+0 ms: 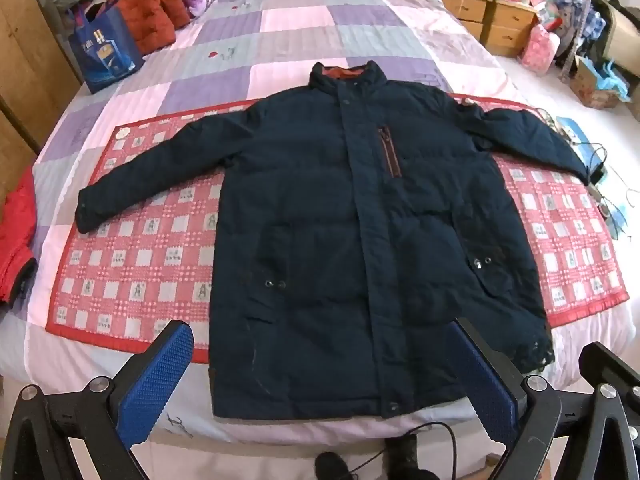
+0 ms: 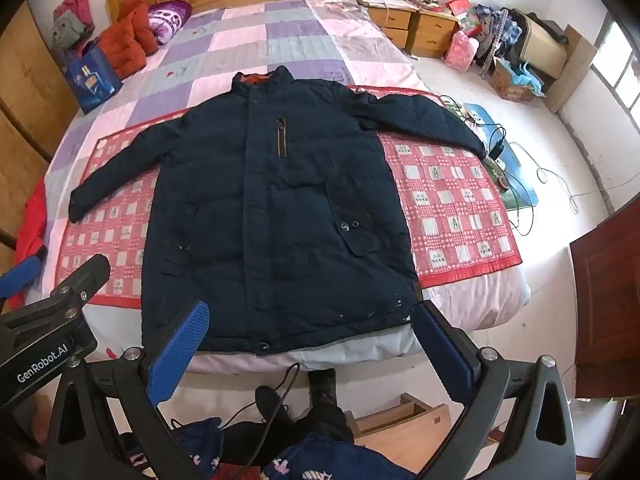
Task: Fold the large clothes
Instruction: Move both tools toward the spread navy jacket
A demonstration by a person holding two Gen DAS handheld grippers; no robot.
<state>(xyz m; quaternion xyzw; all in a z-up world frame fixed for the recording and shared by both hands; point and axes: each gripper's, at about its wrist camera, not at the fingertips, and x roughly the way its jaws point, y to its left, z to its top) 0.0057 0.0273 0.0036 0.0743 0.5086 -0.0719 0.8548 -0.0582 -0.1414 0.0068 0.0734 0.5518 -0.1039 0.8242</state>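
A large dark navy padded jacket [image 1: 352,240] lies flat, front up, on a bed, sleeves spread to both sides and collar toward the headboard. It also shows in the right wrist view [image 2: 272,216]. My left gripper [image 1: 320,340] is open and empty, held above the jacket's hem at the bed's near edge. My right gripper [image 2: 312,320] is open and empty, also above the hem. The left gripper's body [image 2: 60,312] shows at the left of the right wrist view.
The jacket rests on a red checked mat [image 1: 132,264] over a purple and pink quilt [image 1: 304,20]. A red garment [image 1: 16,236] lies at the left edge, a blue bag [image 1: 104,56] and red cushions near the headboard. Nightstands [image 2: 416,28], clutter and cables [image 2: 520,184] stand right.
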